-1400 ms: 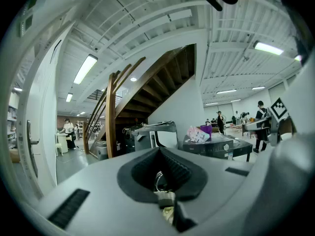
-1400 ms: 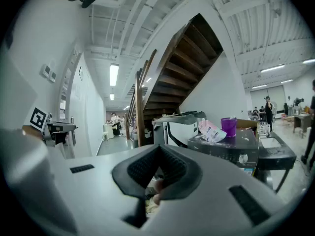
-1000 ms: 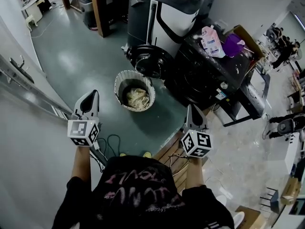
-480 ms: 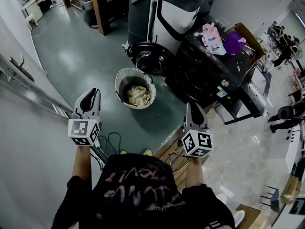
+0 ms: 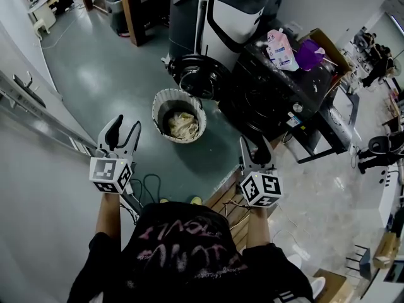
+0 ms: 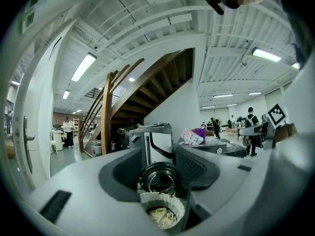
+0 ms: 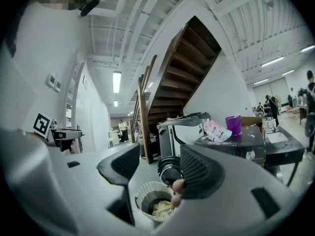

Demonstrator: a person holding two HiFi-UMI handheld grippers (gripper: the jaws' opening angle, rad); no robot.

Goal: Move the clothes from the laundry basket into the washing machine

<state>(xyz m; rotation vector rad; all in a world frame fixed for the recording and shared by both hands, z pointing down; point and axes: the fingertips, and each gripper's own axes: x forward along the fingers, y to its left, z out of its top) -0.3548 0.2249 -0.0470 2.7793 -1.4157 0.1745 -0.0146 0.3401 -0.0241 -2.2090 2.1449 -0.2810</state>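
Note:
A white ribbed laundry basket (image 5: 178, 115) stands on the green floor and holds pale crumpled clothes (image 5: 182, 125). Just behind it is the black washing machine (image 5: 273, 96), its round door (image 5: 201, 77) swung open toward the basket. My left gripper (image 5: 124, 132) and right gripper (image 5: 255, 148) hover in front of the basket, apart from it. Both jaws have just been opening and nothing is between them. In the left gripper view, the basket (image 6: 162, 209) and door (image 6: 160, 178) show between the open jaws. In the right gripper view, the basket (image 7: 154, 202) sits low between the pads.
A pink detergent pouch (image 5: 280, 53) and a purple tub (image 5: 307, 57) lie on the washer top. A tall grey-and-white appliance (image 5: 218, 19) stands behind. A white wall (image 5: 25, 112) runs on the left, a wooden stair post (image 6: 106, 114) rises beyond, and cables (image 5: 146, 188) lie by my feet.
Both grippers went from shut to open, with their jaws spread apart. Neither hand has shifted noticeably. The basket and clothes are as before.

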